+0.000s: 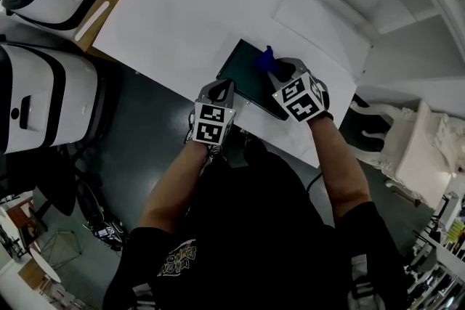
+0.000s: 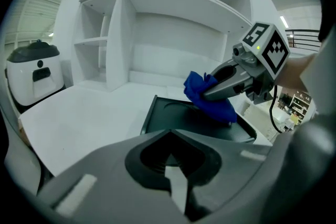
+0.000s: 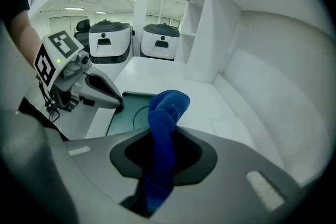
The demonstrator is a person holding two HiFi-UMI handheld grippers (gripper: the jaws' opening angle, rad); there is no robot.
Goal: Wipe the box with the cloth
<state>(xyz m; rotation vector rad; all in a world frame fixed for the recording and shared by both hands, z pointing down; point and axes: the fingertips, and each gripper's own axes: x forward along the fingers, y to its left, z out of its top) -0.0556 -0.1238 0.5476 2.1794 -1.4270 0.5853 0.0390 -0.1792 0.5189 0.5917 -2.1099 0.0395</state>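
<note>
Jaws of the right gripper are clamped on the cloth, the left gripper is closed empty, and the box is judged mid-wipe.

Standing here, I can't read a single word or number anywhere. The nearest thing to a sign is the set of black-and-white square markers on the cube of the left gripper and on the matching cube of the right gripper: blocky patterns, no letters. The person's black shirt carries a yellowish print that looks like lettering, but it is too small and blurred to make out
</note>
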